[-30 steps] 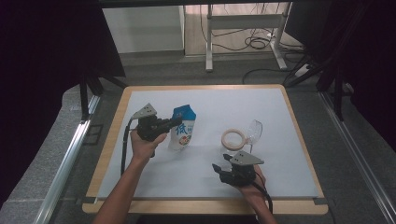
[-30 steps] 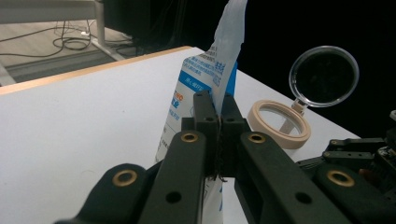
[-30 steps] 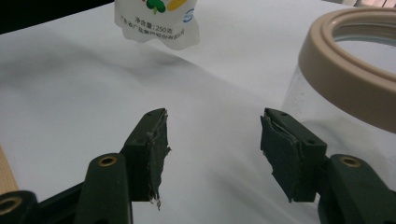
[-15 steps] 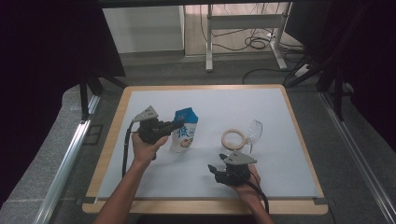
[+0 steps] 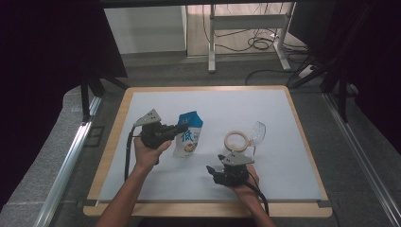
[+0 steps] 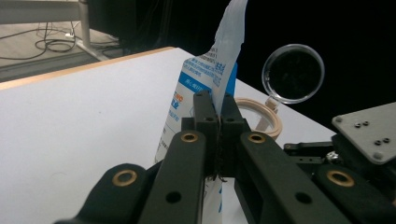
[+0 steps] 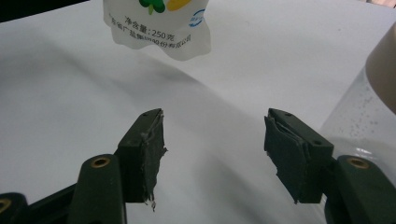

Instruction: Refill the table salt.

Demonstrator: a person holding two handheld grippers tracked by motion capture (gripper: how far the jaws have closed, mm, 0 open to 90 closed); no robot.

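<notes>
A white worktop [image 5: 283,156] with a wooden rim. At two o'clock from its centre, a tape ring [image 5: 236,140] touches a clear wine glass [image 5: 257,132] lying sideways.

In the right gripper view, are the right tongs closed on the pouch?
No, the right tongs stand open with bare table between them, and the pouch lies beyond.

The left hand-held gripper [image 6: 218,109] pinches a pouch [image 6: 201,79], seemingly its edge.
</notes>
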